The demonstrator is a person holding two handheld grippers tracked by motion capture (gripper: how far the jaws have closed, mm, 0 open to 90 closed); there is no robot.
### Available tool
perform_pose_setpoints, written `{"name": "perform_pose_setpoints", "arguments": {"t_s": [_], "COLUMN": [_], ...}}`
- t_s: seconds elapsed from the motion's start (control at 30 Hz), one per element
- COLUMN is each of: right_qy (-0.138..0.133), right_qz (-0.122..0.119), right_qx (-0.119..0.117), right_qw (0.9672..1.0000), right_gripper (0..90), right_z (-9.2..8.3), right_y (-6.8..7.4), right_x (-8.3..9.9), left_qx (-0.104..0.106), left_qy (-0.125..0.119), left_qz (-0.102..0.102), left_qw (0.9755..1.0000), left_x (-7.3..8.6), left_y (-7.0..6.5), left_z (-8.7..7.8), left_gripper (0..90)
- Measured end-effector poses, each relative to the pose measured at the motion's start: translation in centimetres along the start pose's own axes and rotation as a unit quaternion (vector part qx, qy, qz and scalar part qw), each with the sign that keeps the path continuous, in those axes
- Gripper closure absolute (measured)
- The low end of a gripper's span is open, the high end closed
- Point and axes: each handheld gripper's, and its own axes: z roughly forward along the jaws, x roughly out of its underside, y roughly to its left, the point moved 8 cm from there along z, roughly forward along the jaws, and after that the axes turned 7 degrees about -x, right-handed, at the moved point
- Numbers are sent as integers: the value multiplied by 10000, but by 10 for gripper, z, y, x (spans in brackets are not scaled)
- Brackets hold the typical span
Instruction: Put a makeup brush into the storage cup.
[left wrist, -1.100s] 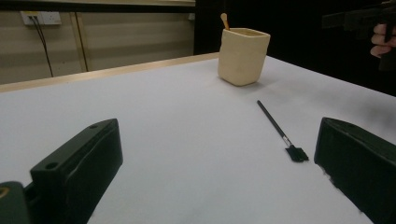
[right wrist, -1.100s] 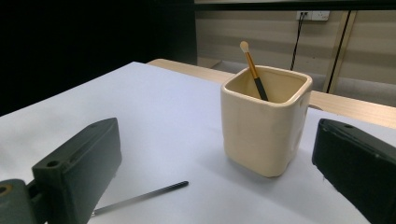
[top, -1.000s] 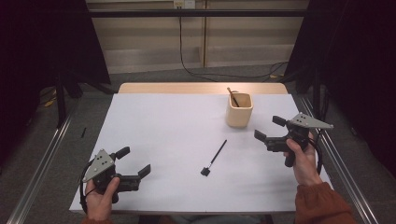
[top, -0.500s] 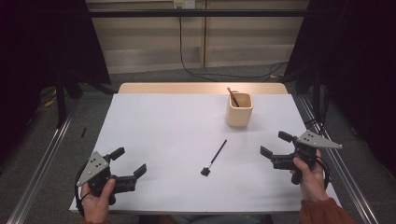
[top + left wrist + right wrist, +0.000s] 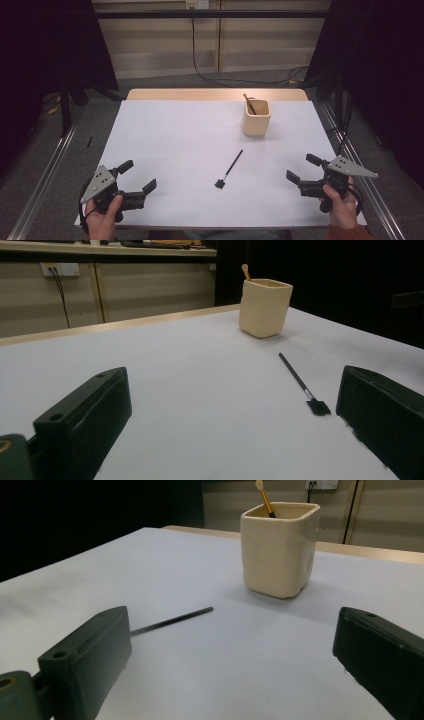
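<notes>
A thin black brush [image 5: 229,169] lies on the white table [image 5: 175,145], its flat head toward the front edge; its handle and head show in the left gripper view [image 5: 302,384] and its handle in the right gripper view [image 5: 172,620]. A cream square cup [image 5: 256,117] stands at the back right with a wooden-handled stick [image 5: 249,104] inside; the cup [image 5: 264,307] [image 5: 280,547] faces both gripper cameras. My left gripper [image 5: 137,177] rests open at the front left corner, empty. My right gripper [image 5: 303,168] is open near the front right edge, empty.
A wooden strip [image 5: 215,94] borders the table's far edge. Metal rails [image 5: 45,175] run along both sides of the table. Cables [image 5: 210,75] trail on the floor behind, before a pale wall panel.
My right gripper has come back from beside the cup toward the front right edge and lower. The left gripper has slid slightly nearer the front left corner. Both stayed open.
</notes>
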Motion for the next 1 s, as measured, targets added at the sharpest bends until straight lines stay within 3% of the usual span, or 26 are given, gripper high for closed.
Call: {"name": "perform_pose_setpoints", "arguments": {"t_s": [0.37, 0.63, 1.0], "right_qy": [23, 106, 96], "right_qz": [10, -77, -210], "right_qx": [-98, -203, -312], "right_qw": [9999, 9997, 9992], "right_gripper": [13, 3, 1], "right_z": [2, 4, 18], "right_y": [1, 5, 8], "right_x": [1, 2, -5], "left_qx": [80, 140, 1], "left_qy": [46, -11, -18], "left_qz": [62, -59, -19], "left_qw": [9999, 9999, 10000], "left_x": [1, 0, 0], "left_y": [-1, -2, 0], "left_z": [4, 4, -2], "left_gripper": [11, 11, 10]}}
